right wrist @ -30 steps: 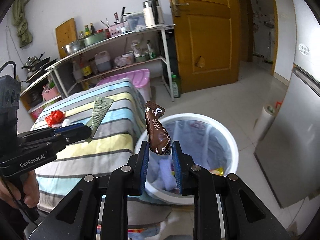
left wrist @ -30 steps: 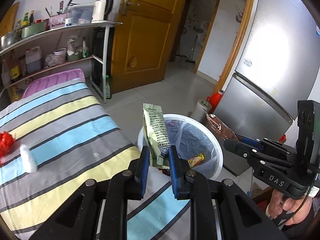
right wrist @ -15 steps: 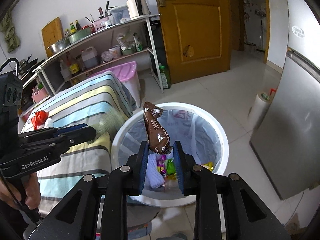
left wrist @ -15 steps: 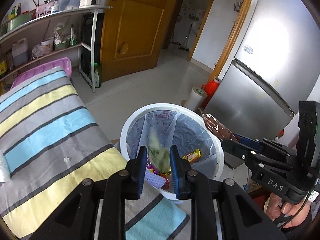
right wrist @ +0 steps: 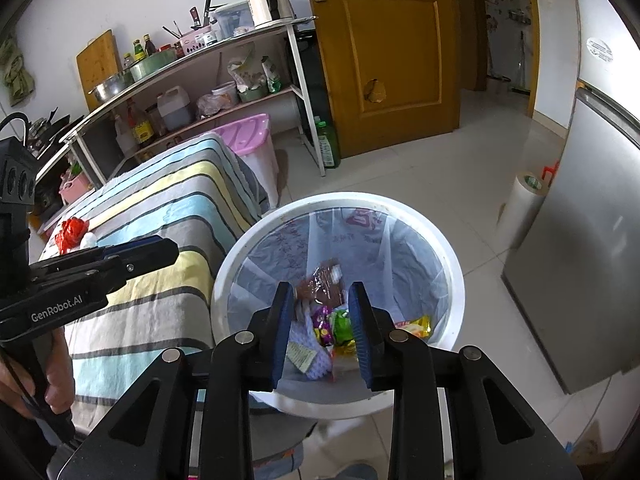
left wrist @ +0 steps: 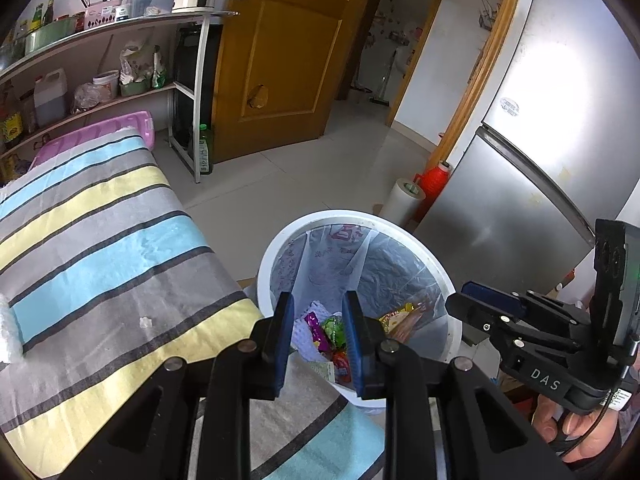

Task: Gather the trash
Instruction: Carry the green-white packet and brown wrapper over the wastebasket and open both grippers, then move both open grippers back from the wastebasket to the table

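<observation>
Both jaws have just been opening and hold nothing: the left gripper (left wrist: 317, 312) and the right gripper (right wrist: 322, 300) hang over the round white bin with a clear liner (right wrist: 452, 264). Inside, the brown wrapper (right wrist: 324, 280) is blurred above colourful wrappers (right wrist: 336, 328) partly hidden by the fingers. Farther off, the red crumpled trash (right wrist: 70, 232) lies on the striped cloth (right wrist: 160, 208).

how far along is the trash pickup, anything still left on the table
Done: several wrappers lie in the lined bin. In hand: nothing; the left gripper and right gripper are both open over the bin, jaws just opened, and the brown wrapper is dropping in. Left: the red scrap and white wad at the table's far end, plus a small white bit.
</observation>
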